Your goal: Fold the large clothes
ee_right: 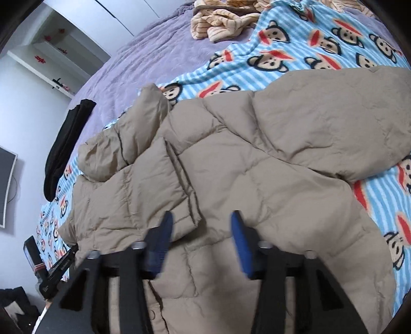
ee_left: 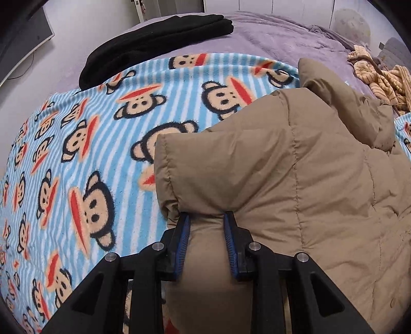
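1. a purple bed cover (ee_left: 282,33) fills the far side, its edge curving along a white wall.
2. a blue striped monkey-print blanket (ee_left: 77,159) lies over it, bare and flat to the left of the jacket.
3. the tan puffer jacket (ee_right: 257,159) lies on the blanket, one sleeve spread out to the right, a front panel folded over, its hem edge just beyond the right gripper.
4. a black folded garment (ee_left: 159,38) lies at the blanket's far edge; striped tan clothing (ee_right: 223,20) lies bunched further off.
5. the left gripper (ee_left: 206,226) pinches a fold of the jacket near the cuff.
6. the right gripper (ee_right: 203,226) hangs spread above the jacket, nothing clamped.
7. no writing can be read.
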